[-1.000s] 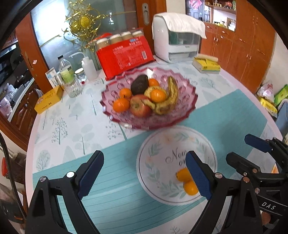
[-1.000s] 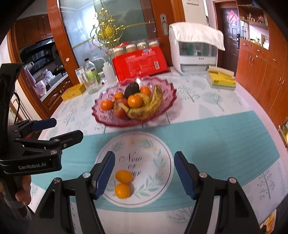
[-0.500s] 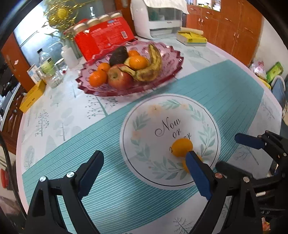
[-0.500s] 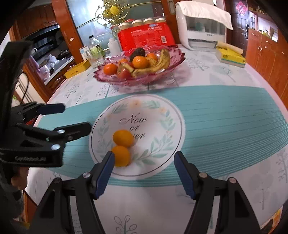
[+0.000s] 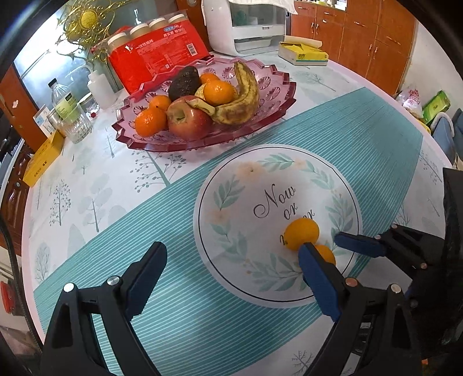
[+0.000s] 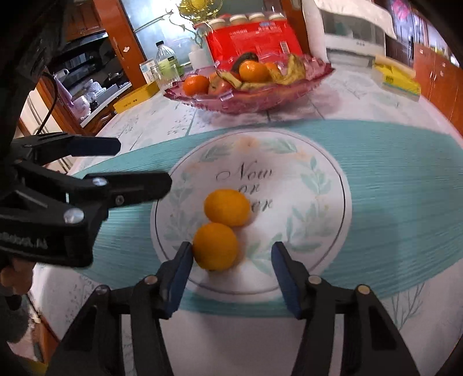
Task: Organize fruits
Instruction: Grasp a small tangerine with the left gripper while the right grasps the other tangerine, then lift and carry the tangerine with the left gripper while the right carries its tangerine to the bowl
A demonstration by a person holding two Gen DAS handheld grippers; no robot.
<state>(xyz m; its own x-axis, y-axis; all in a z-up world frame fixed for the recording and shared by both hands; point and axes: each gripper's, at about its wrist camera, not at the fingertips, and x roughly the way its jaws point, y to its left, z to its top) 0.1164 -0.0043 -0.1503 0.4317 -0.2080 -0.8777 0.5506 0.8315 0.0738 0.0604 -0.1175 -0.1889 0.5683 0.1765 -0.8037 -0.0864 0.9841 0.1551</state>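
Note:
Two small oranges lie touching on the round printed mat (image 6: 303, 162): the near orange (image 6: 215, 245) and the far orange (image 6: 227, 206). My right gripper (image 6: 231, 260) is open, low over the mat, its left pad touching or almost touching the near orange. My left gripper (image 5: 231, 269) is open and empty over the teal cloth, left of the oranges; the far orange (image 5: 301, 232) shows there, the near one (image 5: 325, 253) half hidden by a finger. The pink glass fruit bowl (image 5: 269, 112) holds oranges, an apple, an avocado and a banana.
Behind the bowl stand a red jar pack (image 5: 156, 55), a white appliance (image 5: 249, 26), a yellow tissue box (image 5: 303, 53), bottles and a glass jar (image 5: 73, 124). A yellow box (image 5: 43, 162) lies at the table's left edge. The table edge is close on the right.
Both grippers have dropped lower and moved in toward the two oranges. The right gripper now brackets the near orange. Both stay open.

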